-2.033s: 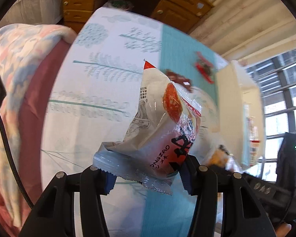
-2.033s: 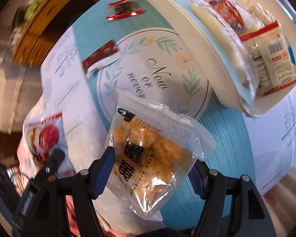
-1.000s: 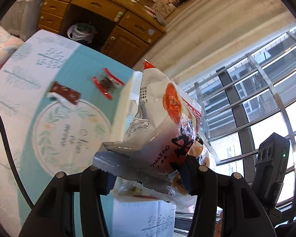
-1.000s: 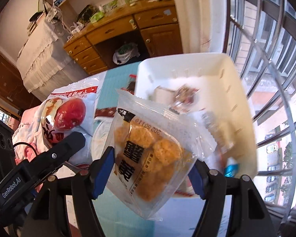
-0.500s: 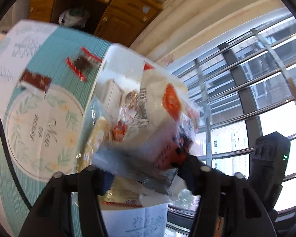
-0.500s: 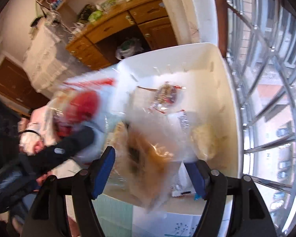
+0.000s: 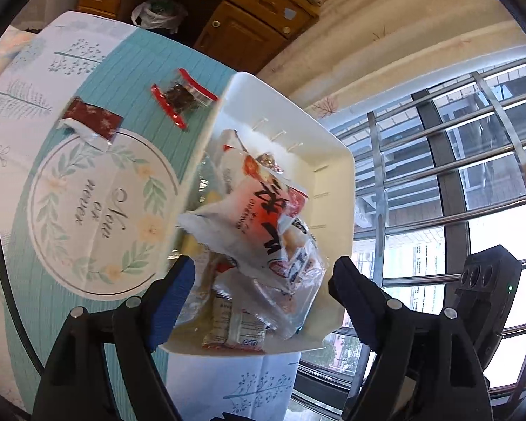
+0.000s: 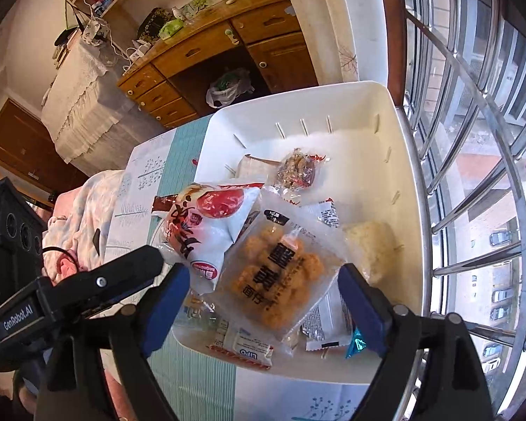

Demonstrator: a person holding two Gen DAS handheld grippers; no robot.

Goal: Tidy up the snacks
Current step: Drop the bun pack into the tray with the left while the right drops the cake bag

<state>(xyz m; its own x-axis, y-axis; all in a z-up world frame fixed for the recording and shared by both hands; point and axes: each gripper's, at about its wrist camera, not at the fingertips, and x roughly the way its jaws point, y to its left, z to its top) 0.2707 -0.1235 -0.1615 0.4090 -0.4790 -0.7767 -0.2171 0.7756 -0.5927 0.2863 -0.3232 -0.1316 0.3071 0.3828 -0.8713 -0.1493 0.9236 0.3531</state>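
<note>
A white plastic basket [image 7: 333, 161] holds several wrapped snacks. On top of that pile lies the red-and-white snack bag [image 7: 263, 217], out of the pads of my left gripper [image 7: 263, 280], whose jaws are opening just short of it. In the right wrist view the clear bag of golden fried balls [image 8: 280, 266] rests in the basket [image 8: 396, 122] beside the red-and-white bag [image 8: 207, 224]. My right gripper [image 8: 263, 280] hovers over it, jaws opening, with the bag loose between the blue pads. The left gripper's finger [image 8: 122, 273] reaches in from the left.
Two loose packets lie on the teal-and-white tablecloth: a dark red one [image 7: 91, 119] and a clear one with red edges [image 7: 182, 96]. A wooden desk with drawers [image 7: 228, 10] stands beyond the table. Window bars [image 7: 456, 175] run right behind the basket.
Both grippers came over the basket and their jaws spread. The red-and-white bag and the bag of fried balls left the pads and dropped onto the pile inside.
</note>
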